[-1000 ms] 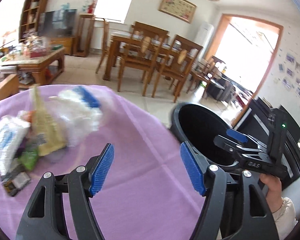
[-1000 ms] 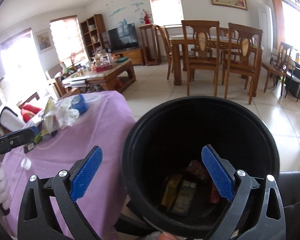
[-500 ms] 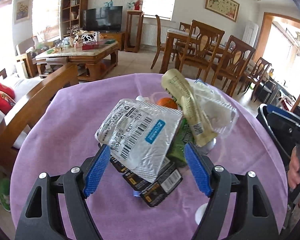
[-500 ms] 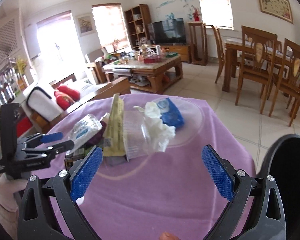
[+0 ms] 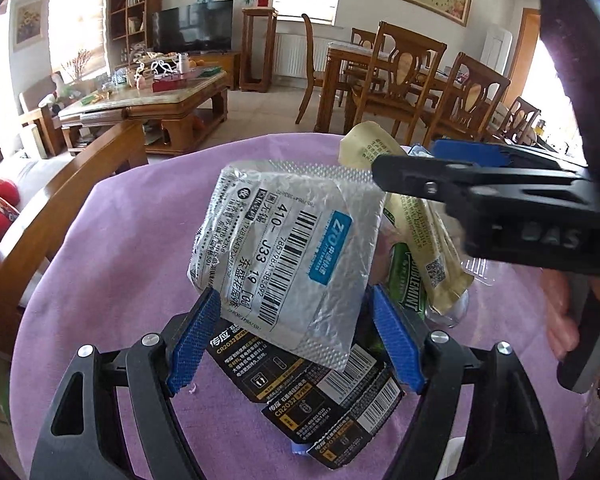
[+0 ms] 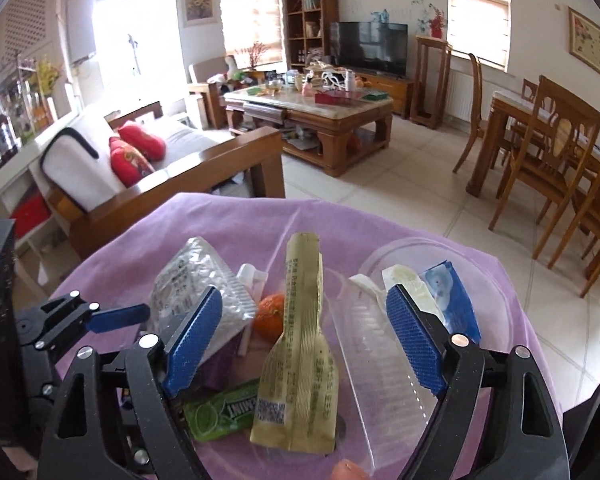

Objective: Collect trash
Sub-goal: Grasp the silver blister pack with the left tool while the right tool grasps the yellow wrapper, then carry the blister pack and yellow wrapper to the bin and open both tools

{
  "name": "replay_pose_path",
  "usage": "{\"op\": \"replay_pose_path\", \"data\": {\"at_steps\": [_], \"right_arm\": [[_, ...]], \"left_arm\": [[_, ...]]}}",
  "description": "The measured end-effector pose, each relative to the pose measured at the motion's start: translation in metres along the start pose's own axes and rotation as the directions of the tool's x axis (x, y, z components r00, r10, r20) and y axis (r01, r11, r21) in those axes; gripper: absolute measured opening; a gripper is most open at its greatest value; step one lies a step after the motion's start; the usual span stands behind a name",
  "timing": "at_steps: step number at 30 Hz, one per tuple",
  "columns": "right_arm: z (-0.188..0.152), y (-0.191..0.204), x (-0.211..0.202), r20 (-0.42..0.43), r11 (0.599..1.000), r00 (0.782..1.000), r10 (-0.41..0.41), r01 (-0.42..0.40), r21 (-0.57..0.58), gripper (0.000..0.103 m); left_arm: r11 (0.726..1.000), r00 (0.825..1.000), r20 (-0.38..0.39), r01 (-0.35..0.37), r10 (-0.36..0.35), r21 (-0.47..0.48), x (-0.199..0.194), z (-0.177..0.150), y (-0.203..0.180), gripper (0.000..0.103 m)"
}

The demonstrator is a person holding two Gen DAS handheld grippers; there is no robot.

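Note:
A pile of trash lies on the purple tablecloth (image 5: pixel 112 264). My left gripper (image 5: pixel 296 340) is open, its blue pads on either side of a silver mailer bag (image 5: pixel 296 240) with a barcode label; black battery cards (image 5: pixel 324 400) lie under it. My right gripper (image 6: pixel 304 340) is open around a yellow-green sachet (image 6: pixel 300 344) standing in the pile. Beside it lie a green mint wrapper (image 6: pixel 224 412), an orange peel (image 6: pixel 270 316), a clear plastic box (image 6: pixel 380 360) and a blue packet (image 6: pixel 448 292). The right gripper also shows in the left wrist view (image 5: pixel 420 168).
The black bin's rim (image 6: pixel 596 412) shows at the lower right edge of the right wrist view. A wooden sofa (image 6: pixel 180 168) stands past the table's far left, a coffee table (image 6: pixel 312 120) behind it, dining chairs (image 6: pixel 560 184) to the right.
Both grippers have moved in closer over the trash pile. The left one now straddles the silver bag, the right one the yellow-green sachet. Both stay open.

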State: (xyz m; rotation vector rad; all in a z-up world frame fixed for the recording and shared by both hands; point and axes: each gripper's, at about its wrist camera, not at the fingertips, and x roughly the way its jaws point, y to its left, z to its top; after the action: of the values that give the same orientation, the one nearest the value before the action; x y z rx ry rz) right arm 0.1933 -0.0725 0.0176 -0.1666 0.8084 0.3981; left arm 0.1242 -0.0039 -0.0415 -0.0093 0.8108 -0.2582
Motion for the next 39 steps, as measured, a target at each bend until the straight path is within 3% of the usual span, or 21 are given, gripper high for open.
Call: {"op": "replay_pose_path", "data": {"at_steps": [3,4,10,14,17,19,21,23,24,27,30,35,39], "right_arm": [[-0.005,0.003,0.016,-0.017,1.0,1.0,-0.012,0.012,0.003,0.039],[-0.004,0.004,0.014,-0.005,0.999,0.999,-0.042,0.042,-0.011,0.021],[-0.013,-0.008,-0.015,0.058,0.997,0.998,0.023,-0.027,0.066,0.017],[-0.023,-0.023,-0.057,0.14,0.989,0.988,0.062,-0.08,0.124,0.017],[-0.032,-0.034,-0.081,0.177,0.98,0.98,0.094,-0.122,0.158,0.017],[-0.042,-0.039,-0.093,0.183,0.975,0.977,0.109,-0.141,0.174,0.018],[-0.053,-0.044,-0.101,0.181,0.97,0.976,0.121,-0.155,0.186,0.018],[-0.064,-0.046,-0.11,0.178,0.969,0.977,0.121,-0.155,0.192,0.017],[-0.07,-0.047,-0.114,0.177,0.969,0.977,0.122,-0.156,0.193,0.017],[-0.085,-0.051,-0.127,0.182,0.962,0.973,0.143,-0.18,0.206,0.018],[-0.099,-0.055,-0.145,0.202,0.957,0.966,0.161,-0.203,0.208,0.018],[-0.111,-0.067,-0.173,0.254,0.925,0.939,0.229,-0.292,0.244,0.018],[-0.119,-0.077,-0.176,0.248,0.893,0.927,0.28,-0.347,0.288,0.018]], "left_arm": [[1.0,1.0,0.004,0.022,-0.022,-0.007,-0.002,-0.001,0.003,0.076],[1.0,1.0,0.012,0.023,-0.023,-0.007,-0.004,-0.001,0.003,0.076],[1.0,0.999,0.037,0.02,-0.02,0.01,-0.01,-0.001,-0.002,0.076],[0.992,0.997,0.028,-0.072,0.07,0.105,-0.008,-0.001,-0.019,0.076],[0.965,0.988,0.034,-0.157,0.153,0.208,-0.001,0.004,-0.039,0.079],[0.964,0.988,0.005,-0.15,0.152,0.22,0.008,0.008,-0.043,0.077],[0.964,0.986,-0.011,-0.16,0.166,0.21,0.014,0.011,-0.041,0.06],[0.963,0.979,-0.025,-0.193,0.201,0.186,0.019,0.01,-0.037,0.036],[0.968,0.98,-0.029,-0.189,0.196,0.165,0.019,0.009,-0.033,0.031],[0.993,0.994,-0.023,-0.105,0.106,0.051,0.009,0.007,-0.017,0.027],[0.999,0.998,0.039,-0.039,0.04,-0.025,-0.014,0.004,-0.008,0.026],[0.988,0.986,0.136,0.112,-0.096,-0.108,-0.06,-0.002,-0.005,0.026],[0.978,0.977,0.137,0.176,-0.16,-0.111,-0.079,-0.003,-0.01,0.026]]}}
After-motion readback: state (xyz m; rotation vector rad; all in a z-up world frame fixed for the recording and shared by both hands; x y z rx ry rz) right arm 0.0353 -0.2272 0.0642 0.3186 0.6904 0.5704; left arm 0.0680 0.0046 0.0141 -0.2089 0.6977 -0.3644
